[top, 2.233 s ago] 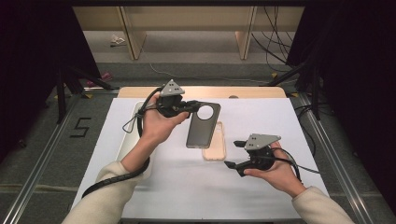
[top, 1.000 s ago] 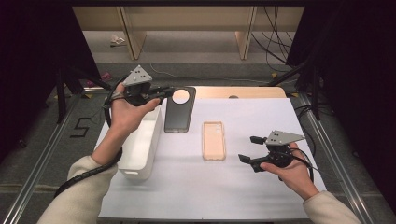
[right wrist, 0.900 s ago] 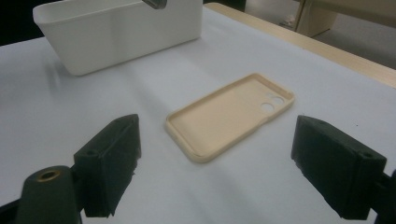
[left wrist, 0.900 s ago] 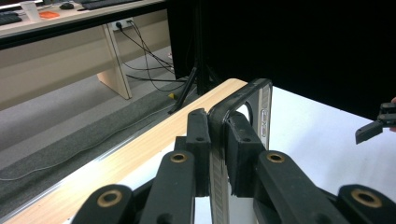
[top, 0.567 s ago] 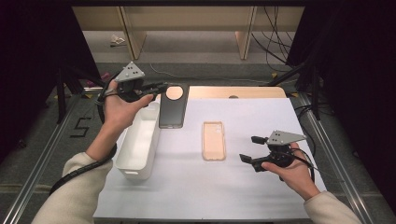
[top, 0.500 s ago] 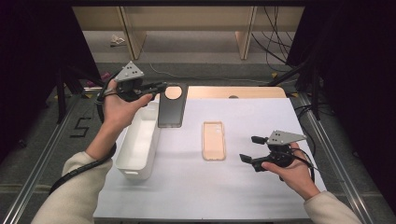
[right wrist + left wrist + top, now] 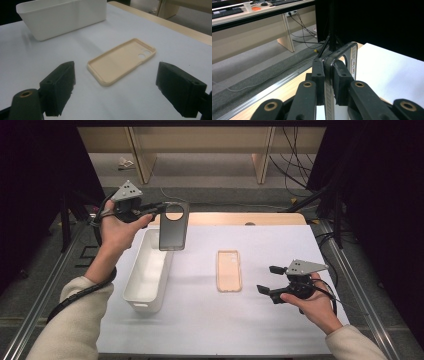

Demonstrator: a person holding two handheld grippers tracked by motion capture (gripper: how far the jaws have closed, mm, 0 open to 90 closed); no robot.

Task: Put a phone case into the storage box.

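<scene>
Broadly, a white table (image 7: 210, 325) carries everything, with a wooden strip along its far edge. On its left part stands a white bin (image 7: 147, 275), long side running away from the person, open top up. Over the bin's far end hangs a dark case (image 7: 173, 226), a smoky see-through phone case with a round camera hole near its top, held upright and clear of the bin's rim as far as the high view lets one judge. The left gripper (image 7: 156, 210) is clenched on this case: in the left gripper view its two black jaws press flat on either side of the case's thin edge (image 7: 329, 82), with no gap left.

Near the table's middle lies a tan case (image 7: 229, 270), flat, hollow side up, well apart from the bin. The right gripper (image 7: 267, 280) sits just right of it, low over the table, jaws spread wide with nothing between them; the tan case (image 7: 122, 61) lies beyond the jaws, untouched.

No writing or brand can be read on either case or the bin.
</scene>
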